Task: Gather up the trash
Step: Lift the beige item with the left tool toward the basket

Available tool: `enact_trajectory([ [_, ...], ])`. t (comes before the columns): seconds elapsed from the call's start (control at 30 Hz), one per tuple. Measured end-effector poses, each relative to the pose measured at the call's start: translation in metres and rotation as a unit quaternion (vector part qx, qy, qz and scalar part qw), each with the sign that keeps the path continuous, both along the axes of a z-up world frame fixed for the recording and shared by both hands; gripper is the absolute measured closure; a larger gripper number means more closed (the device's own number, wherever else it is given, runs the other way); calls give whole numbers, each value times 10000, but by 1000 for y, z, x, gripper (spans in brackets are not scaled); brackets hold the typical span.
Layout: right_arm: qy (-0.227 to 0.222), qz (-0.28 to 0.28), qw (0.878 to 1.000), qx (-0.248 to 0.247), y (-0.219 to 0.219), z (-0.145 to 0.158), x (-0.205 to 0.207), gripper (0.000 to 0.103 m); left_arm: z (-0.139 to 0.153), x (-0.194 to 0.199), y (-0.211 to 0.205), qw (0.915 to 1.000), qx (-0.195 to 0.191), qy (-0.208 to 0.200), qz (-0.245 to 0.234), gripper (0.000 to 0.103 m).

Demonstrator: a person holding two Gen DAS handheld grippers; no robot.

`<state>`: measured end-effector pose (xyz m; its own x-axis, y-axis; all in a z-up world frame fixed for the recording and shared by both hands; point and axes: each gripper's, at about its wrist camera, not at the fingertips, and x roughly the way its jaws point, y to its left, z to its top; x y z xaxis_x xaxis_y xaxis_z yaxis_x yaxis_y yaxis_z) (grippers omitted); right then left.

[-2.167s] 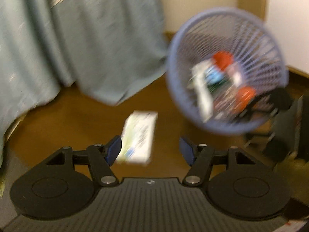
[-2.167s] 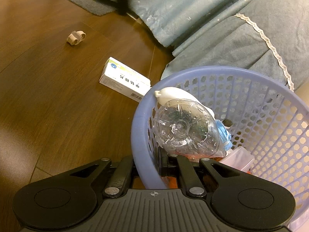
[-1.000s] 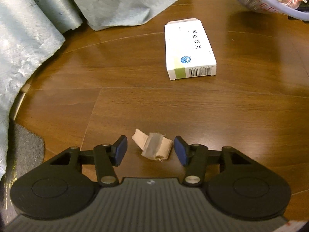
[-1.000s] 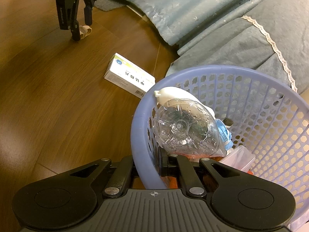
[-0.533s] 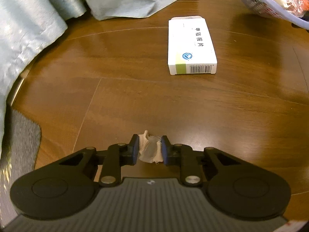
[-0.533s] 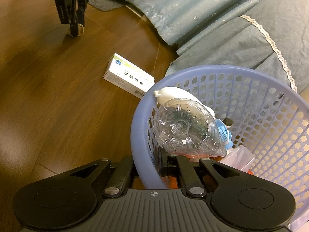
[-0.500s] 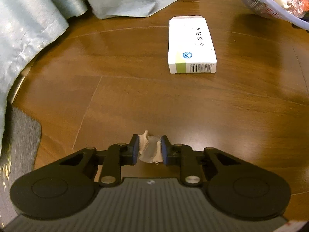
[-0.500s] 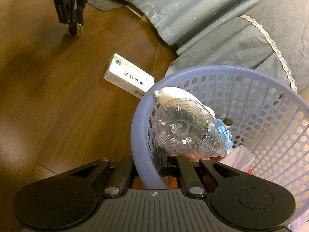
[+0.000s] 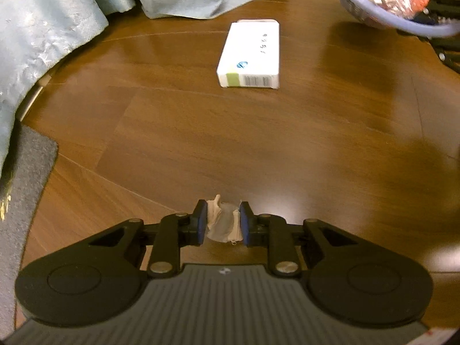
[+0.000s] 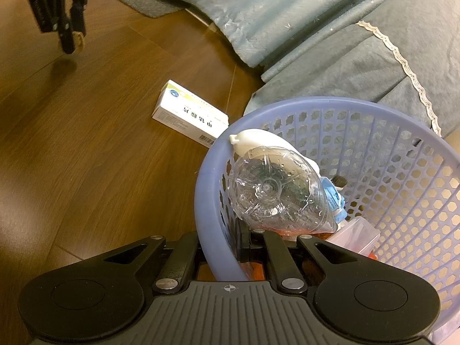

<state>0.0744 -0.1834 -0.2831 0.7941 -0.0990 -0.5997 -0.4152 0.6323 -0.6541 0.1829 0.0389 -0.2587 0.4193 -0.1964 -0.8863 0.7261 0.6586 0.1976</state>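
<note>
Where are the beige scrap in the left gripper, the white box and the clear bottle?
beige scrap (image 9: pixel 222 224), left wrist view, on its middle between the blue pads.
white box (image 9: pixel 253 49), left wrist view, on its top face.
clear bottle (image 10: pixel 273 189), right wrist view, on its ribbed base.

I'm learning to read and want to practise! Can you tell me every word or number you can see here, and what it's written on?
"甲钴胺片": black characters on the white cardboard box, upside down in the right wrist view, blurred in the left.
Fine print and digits by the barcode on that box: too small to read.
White lettering on the side of the left gripper: too blurred to read.
Lilac plastic basket: no words visible.
</note>
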Motion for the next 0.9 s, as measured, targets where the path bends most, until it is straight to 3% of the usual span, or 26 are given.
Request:
enact_trajectory([
  [0.17, 0, 2, 10000, -2, 0, 0, 0, 100, -6, -5, 0, 10000, -2, 7, -19, 78],
  [0.4, -3, -3, 10000, 1, 1, 0, 0, 100, -9, -15, 2, 9992, -8, 21, -400, 70],
  [0.5, 1, -2, 10000, -4, 1, 0, 0, 100, -9, -19, 3, 9984, 26, 4, -562, 63],
  [0.57, 1, -3, 10000, -3, 1, 0, 0, 100, -10, -22, 4, 9976, 58, 11, -693, 51],
  [0.9, 9, -2, 10000, -14, 1, 0, 0, 100, -12, -26, 5, 9909, 297, -224, -1293, 51],
])
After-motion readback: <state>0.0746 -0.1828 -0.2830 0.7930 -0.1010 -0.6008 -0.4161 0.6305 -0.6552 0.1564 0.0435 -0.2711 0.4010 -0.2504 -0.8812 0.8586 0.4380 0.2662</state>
